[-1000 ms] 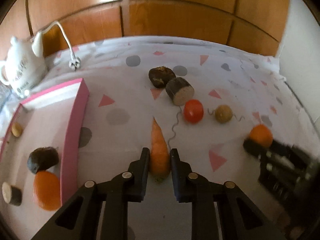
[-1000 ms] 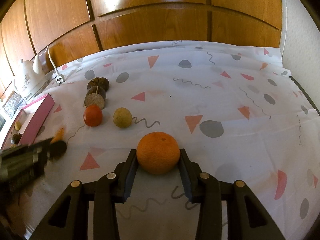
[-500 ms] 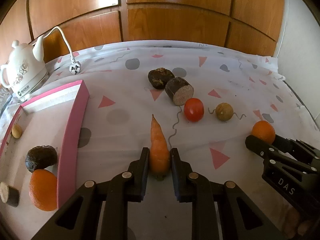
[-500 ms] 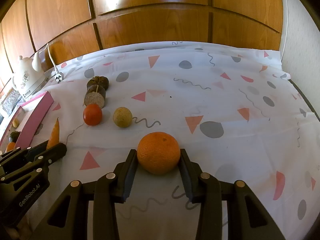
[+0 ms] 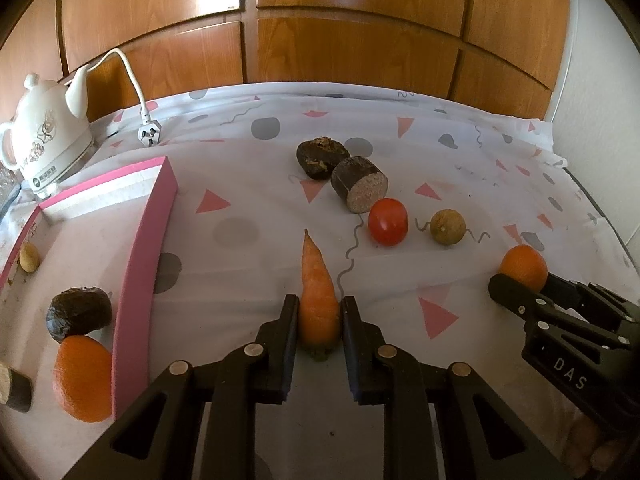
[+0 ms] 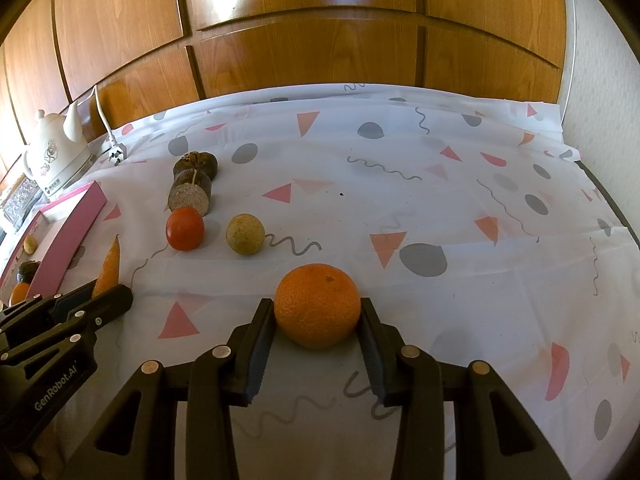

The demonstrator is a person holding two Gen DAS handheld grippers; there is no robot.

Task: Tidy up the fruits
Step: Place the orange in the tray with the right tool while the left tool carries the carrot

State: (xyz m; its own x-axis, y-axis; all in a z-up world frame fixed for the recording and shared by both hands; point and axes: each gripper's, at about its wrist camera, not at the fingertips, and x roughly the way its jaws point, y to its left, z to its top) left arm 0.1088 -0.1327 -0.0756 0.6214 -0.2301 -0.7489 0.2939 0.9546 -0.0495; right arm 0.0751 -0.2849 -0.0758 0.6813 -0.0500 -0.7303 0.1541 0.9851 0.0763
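- Surface: a table under a white cloth (image 6: 440,208) printed with pink triangles, grey dots and squiggles. Wood-panelled doors (image 6: 320,40) run along the far edge; a pale wall (image 6: 596,60) closes the right side.
- Far left corner: a white kettle (image 5: 44,136) with its cord and plug (image 5: 149,134) lying on the cloth beside it.
- Left edge: a pink-rimmed tray (image 5: 140,256) holding an orange fruit (image 5: 82,378), a dark fruit (image 5: 78,312), a small tan fruit (image 5: 29,257) and a cut dark piece at the frame edge.
- Mid-table, loose: a dark fruit (image 5: 320,156) touching a cut dark cylinder (image 5: 360,188); near these a tomato (image 5: 387,221) and a round tan fruit (image 5: 447,226), apart from each other.
- Left gripper (image 5: 319,314): fingers pinching the thick end of the carrot (image 5: 318,296), which lies on the cloth just right of the tray, tip pointing to the far edge.
- Right gripper (image 6: 318,318): fingers pressed on either side of the orange (image 6: 318,306), which sits on the cloth right of the carrot.
- Open room: the right half and far stretch of the cloth are bare; cloth also lies clear between carrot and tray rim.
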